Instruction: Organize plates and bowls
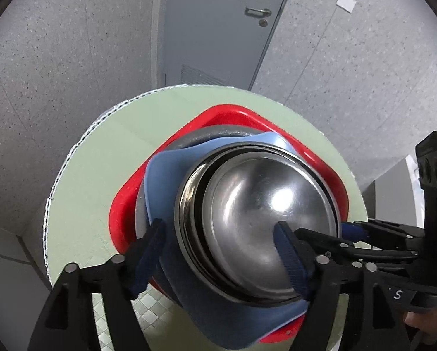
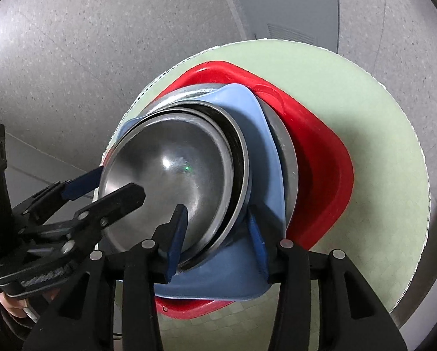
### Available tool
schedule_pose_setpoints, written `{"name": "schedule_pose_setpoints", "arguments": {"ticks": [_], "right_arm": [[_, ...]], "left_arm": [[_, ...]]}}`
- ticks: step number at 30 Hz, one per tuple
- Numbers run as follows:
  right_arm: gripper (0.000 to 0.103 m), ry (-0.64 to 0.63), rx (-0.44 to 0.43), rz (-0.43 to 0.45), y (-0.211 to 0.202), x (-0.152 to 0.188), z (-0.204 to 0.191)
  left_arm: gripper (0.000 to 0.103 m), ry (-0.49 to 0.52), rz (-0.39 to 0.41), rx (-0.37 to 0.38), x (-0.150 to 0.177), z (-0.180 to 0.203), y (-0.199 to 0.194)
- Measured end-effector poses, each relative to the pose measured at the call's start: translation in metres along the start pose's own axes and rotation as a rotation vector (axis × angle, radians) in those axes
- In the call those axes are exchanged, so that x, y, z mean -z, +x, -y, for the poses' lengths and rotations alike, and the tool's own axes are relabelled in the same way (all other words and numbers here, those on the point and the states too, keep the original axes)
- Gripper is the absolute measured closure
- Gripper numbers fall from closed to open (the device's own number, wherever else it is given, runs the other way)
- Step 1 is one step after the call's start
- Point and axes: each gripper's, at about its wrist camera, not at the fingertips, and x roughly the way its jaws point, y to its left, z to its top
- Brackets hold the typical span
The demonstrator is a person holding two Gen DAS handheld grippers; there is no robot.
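Note:
A stack stands on the round pale green table (image 1: 101, 146) (image 2: 379, 102). From the bottom it holds a red square plate (image 1: 122, 213) (image 2: 321, 146), a grey steel dish (image 2: 285, 146), a blue square plate (image 1: 165, 169) (image 2: 262, 134) and nested steel bowls (image 1: 262, 204) (image 2: 165, 169). My left gripper (image 1: 218, 248) (image 2: 122, 184) is open and straddles the bowls' near rim, one finger inside the top bowl and one outside over the blue plate. My right gripper (image 2: 217, 237) (image 1: 326, 231) is open across the opposite rim, its pads apart from the metal.
The table is small and the stack fills most of it, leaving only a bare green margin around. Speckled grey floor lies beyond the edge, with a grey door and its handle (image 1: 258, 11) behind. A person's hand (image 2: 13, 310) holds the left gripper.

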Motion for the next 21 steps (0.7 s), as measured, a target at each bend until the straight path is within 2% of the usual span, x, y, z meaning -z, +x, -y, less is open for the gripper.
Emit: {"name": "schedule_pose_setpoints", "arguments": {"ticks": [3, 7, 10, 16, 21], "right_arm": [[0.057, 0.001, 0.01, 0.034, -0.007, 0.006, -0.005], [0.055, -0.014, 0.049, 0.099, -0.025, 0.015, -0.011], [0.051, -0.017, 0.076, 0.138, -0.036, 0.025, -0.017], [0.043, -0.003, 0.107, 0.205, -0.059, 0.05, -0.013], [0.031, -0.012, 0.109, 0.275, -0.091, 0.075, -0.001]], "left_arm": [[0.03, 0.008, 0.015, 0.002, 0.006, 0.0, -0.008], [0.017, 0.006, 0.071, -0.019, 0.019, -0.003, -0.027], [0.013, 0.02, 0.098, -0.035, 0.029, 0.0, -0.039], [0.003, 0.035, 0.15, -0.067, 0.055, 0.018, -0.063], [0.001, 0.03, 0.2, -0.098, 0.085, 0.038, -0.089]]}}
